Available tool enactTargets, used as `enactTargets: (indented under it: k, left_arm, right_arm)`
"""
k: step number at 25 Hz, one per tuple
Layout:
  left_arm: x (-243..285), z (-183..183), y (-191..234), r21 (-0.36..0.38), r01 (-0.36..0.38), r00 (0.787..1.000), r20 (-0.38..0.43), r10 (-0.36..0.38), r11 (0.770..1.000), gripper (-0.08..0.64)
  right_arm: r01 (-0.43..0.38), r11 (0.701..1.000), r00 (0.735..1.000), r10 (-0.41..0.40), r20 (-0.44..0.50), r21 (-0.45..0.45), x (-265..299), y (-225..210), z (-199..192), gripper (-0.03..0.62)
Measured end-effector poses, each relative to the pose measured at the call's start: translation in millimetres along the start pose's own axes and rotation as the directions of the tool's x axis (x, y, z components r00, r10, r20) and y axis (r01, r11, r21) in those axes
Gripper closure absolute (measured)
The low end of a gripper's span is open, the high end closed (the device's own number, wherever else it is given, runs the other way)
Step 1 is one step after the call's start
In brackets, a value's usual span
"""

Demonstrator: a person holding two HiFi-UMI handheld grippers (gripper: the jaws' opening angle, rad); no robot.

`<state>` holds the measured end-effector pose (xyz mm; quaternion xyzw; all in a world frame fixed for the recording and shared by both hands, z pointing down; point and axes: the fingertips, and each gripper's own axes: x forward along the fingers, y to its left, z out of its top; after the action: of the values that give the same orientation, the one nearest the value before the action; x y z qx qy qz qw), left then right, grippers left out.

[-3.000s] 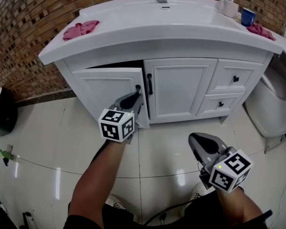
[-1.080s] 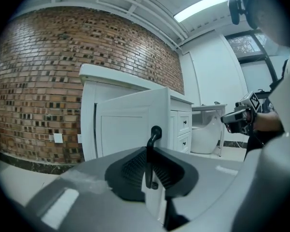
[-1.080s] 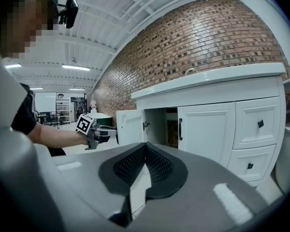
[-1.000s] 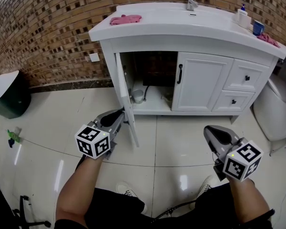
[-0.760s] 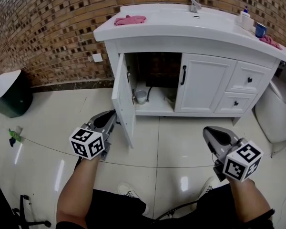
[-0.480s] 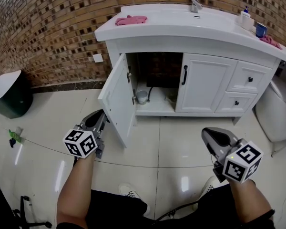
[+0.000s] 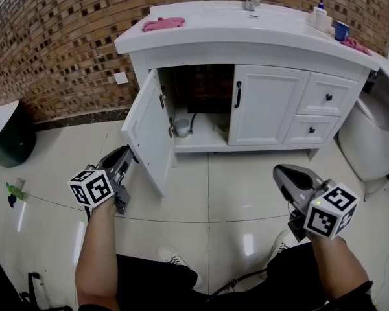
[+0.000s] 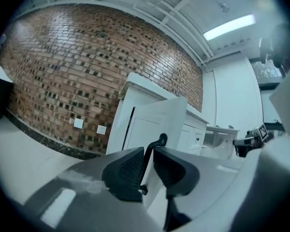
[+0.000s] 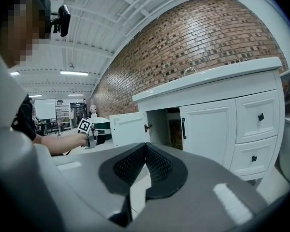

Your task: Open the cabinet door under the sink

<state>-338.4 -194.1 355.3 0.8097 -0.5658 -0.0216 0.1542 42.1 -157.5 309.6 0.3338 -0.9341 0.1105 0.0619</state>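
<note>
The white vanity (image 7: 266, 57) stands against the brick wall, and its left door (image 7: 146, 131) is swung wide out to the left, showing the dark inside (image 7: 201, 99). My left gripper (image 7: 126, 154) is at the door's outer edge. In the left gripper view the black door handle (image 8: 155, 144) runs between the left gripper's (image 8: 149, 159) jaws, which are opening, with a sliver of gap beside the handle. My right gripper (image 7: 282, 172) hangs over the floor to the right, well clear of the cabinet, and its pads (image 9: 135, 162) meet on nothing. The right door (image 7: 266, 105) stays closed.
A pipe and a small grey pot (image 7: 181, 128) sit inside the cabinet. Two drawers (image 7: 327, 98) are at the right, with a white toilet (image 7: 369, 141) beyond. A dark bin (image 7: 3, 131) stands at the far left. Pink cloths (image 7: 163, 23) and cups lie on the countertop.
The left door has swung from barely ajar to wide open, and my left gripper travelled left with its handle. The right gripper has stayed put.
</note>
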Motion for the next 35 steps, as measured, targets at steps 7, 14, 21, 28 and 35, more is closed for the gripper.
enactTargets:
  k: [7,14,21,28,35]
  left_arm:
    - [-15.7,15.5,-9.1,-0.010,-0.061,0.994,-0.096,0.060,0.998,0.554]
    - [-34.4,49.3,-91.1,0.102,0.061,0.997,-0.061,-0.055,0.993,0.555]
    - [-17.5,39.2,-193.2,0.205,0.191,0.980,-0.087,-0.177,0.960,0.555]
    - [-10.8,6.1,-240.5,0.211,0.274,0.961,-0.085,-0.262,0.938,0.555]
    - [-4.1,-23.2,-264.8,0.206,0.374,0.925,-0.152,-0.348,0.904,0.555]
  right_arm:
    - [0.000,0.998,1.000,-0.002,0.023,0.057,-3.4,-7.7,2.1,0.584]
    - [-0.013,1.000,1.000,0.013,0.025,0.020,-3.9,-7.8,5.2,0.584]
    - [-0.012,0.999,1.000,0.012,0.006,0.032,-12.9,-15.1,0.5,0.584]
    - [0.039,0.999,0.999,-0.039,-0.023,-0.007,-14.3,-9.8,-10.5,0.584]
    - [0.035,0.999,0.999,-0.035,-0.002,0.038,-26.0,1.1,-14.2,0.584]
